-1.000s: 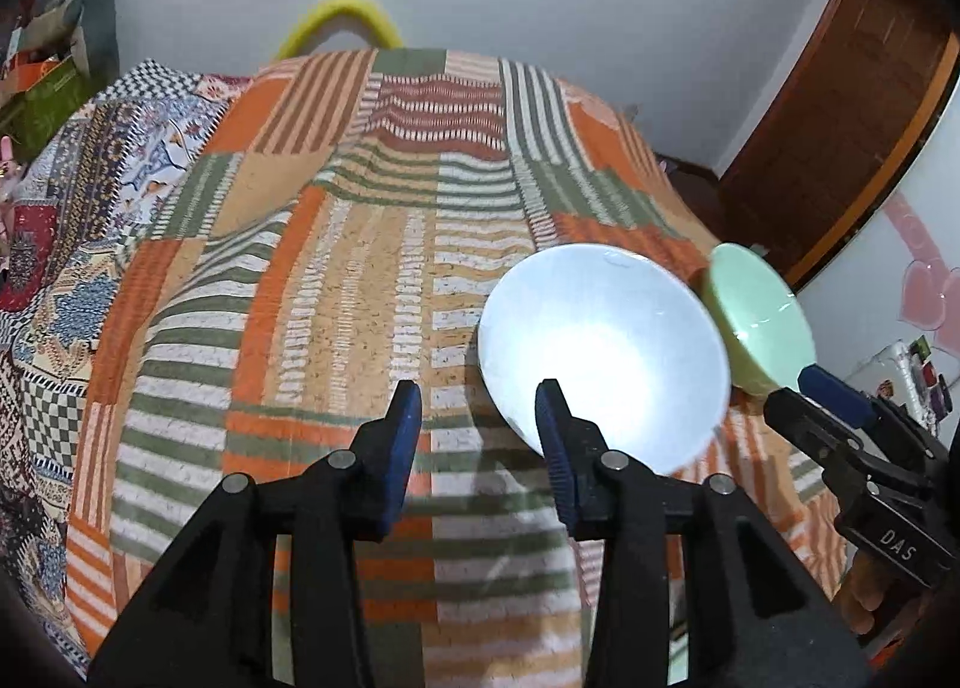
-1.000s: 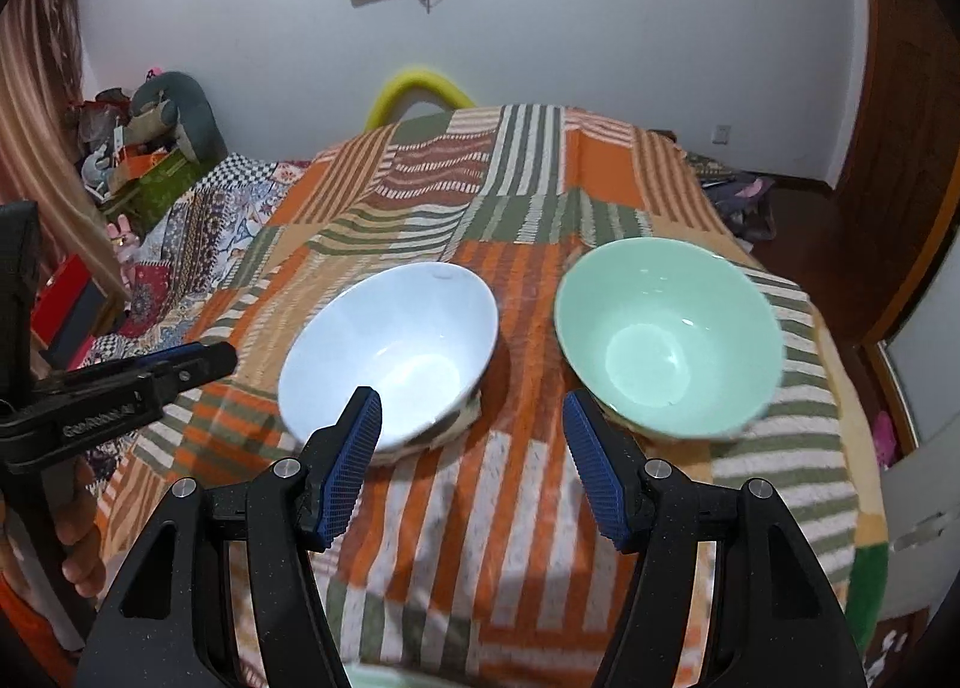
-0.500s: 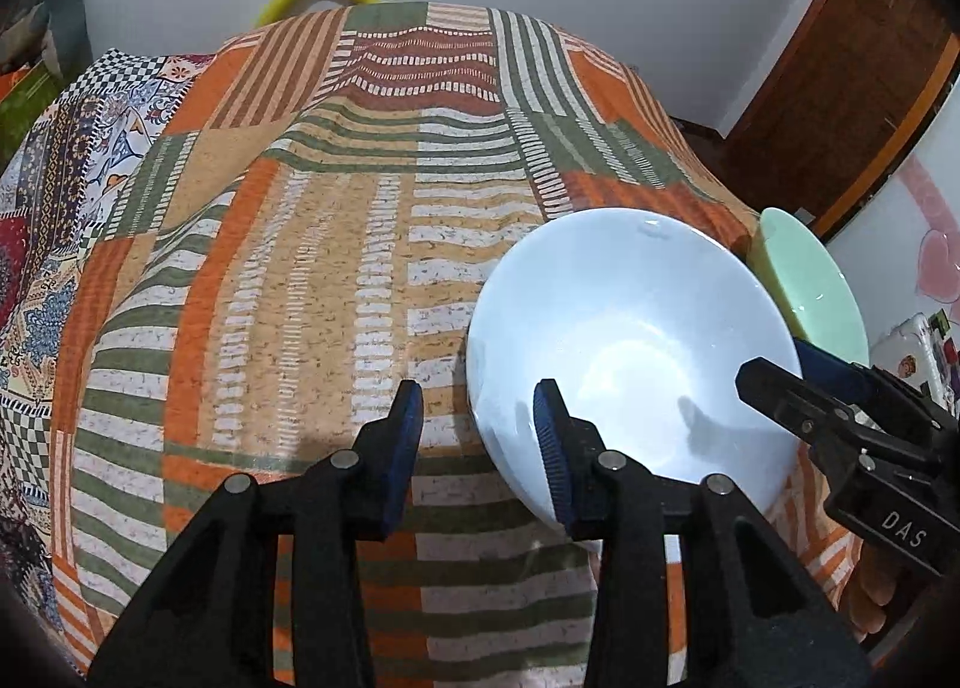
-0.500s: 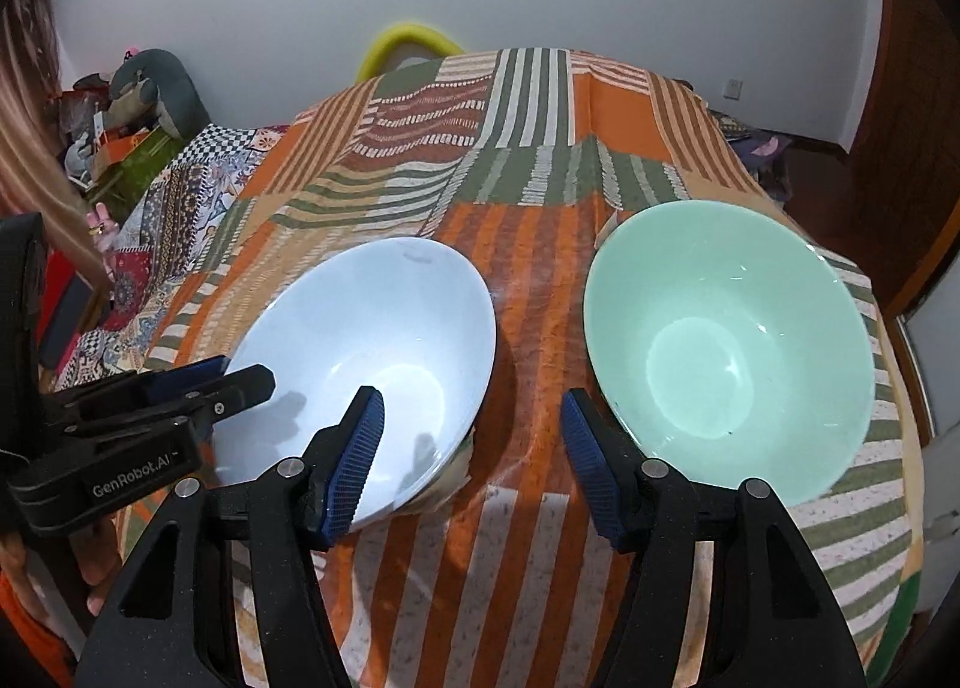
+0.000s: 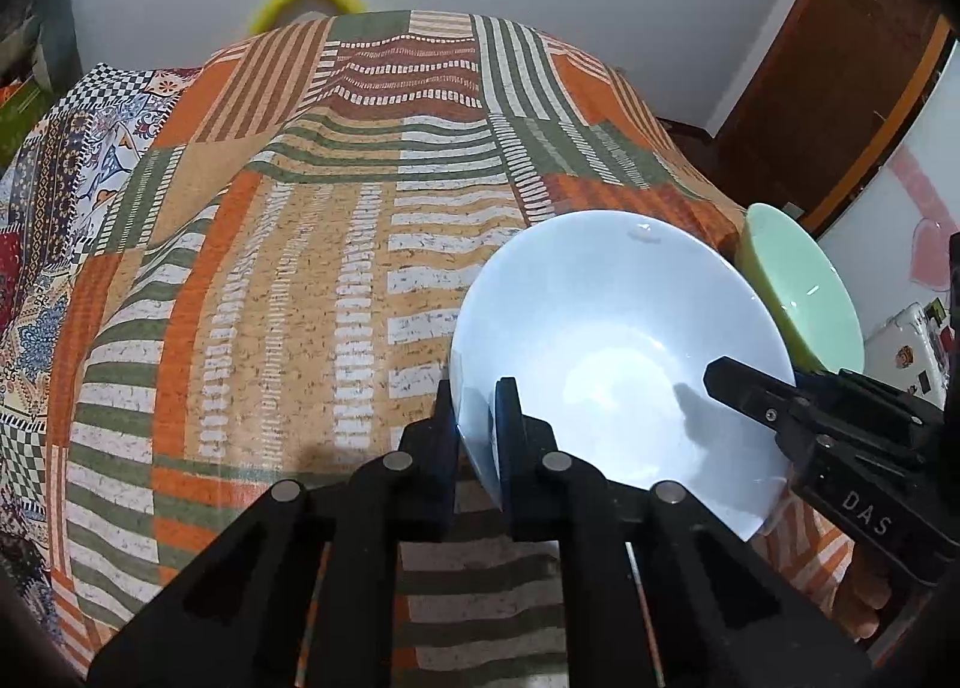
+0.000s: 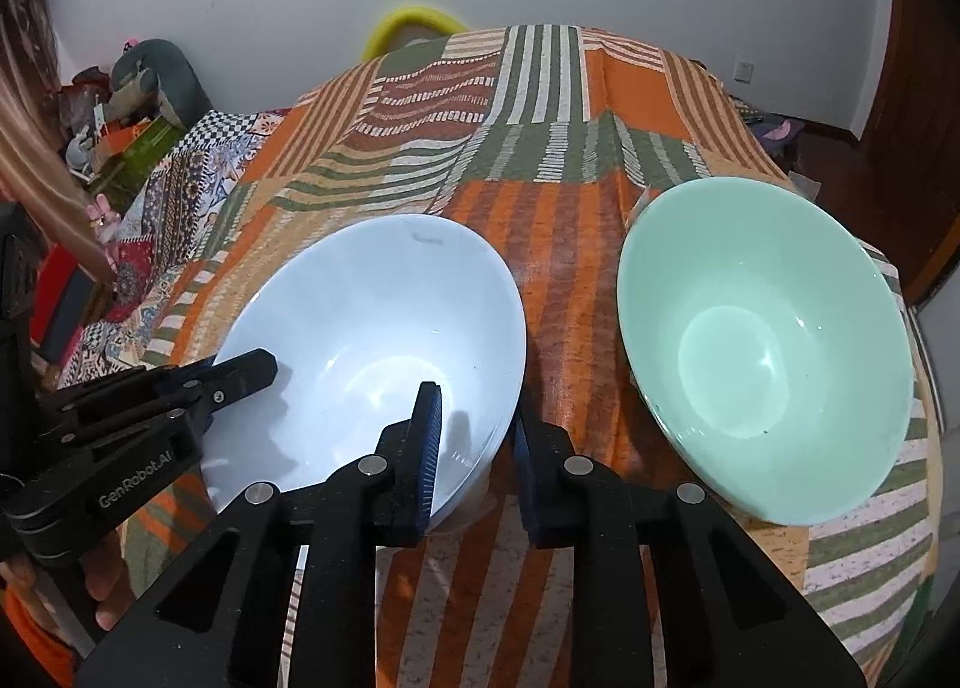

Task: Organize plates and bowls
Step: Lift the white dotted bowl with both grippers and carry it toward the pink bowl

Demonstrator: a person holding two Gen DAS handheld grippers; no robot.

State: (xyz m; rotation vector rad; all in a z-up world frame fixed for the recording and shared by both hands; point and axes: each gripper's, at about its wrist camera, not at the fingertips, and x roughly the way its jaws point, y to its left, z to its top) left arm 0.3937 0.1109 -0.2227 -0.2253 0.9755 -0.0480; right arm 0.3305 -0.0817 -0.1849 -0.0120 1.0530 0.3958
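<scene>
A pale blue bowl (image 5: 618, 352) sits on the patchwork bedspread (image 5: 312, 268), with a mint green bowl (image 6: 762, 352) to its right. My left gripper (image 5: 477, 427) is shut on the blue bowl's left rim, one finger inside and one outside. My right gripper (image 6: 474, 436) straddles the blue bowl's (image 6: 372, 352) right rim, one finger inside and one outside; the fingers look closed on it. The green bowl (image 5: 798, 292) shows edge-on in the left wrist view.
The bedspread (image 6: 570, 280) drapes off at the right edge near a brown wooden door (image 5: 840, 88). A yellow ring (image 6: 414, 25) stands at the far end by the white wall. Clutter and cushions (image 6: 138, 106) lie at the left.
Both grippers moved forward and down onto the blue bowl. The left fingers closed on its left rim; the right fingers narrowed around its right rim.
</scene>
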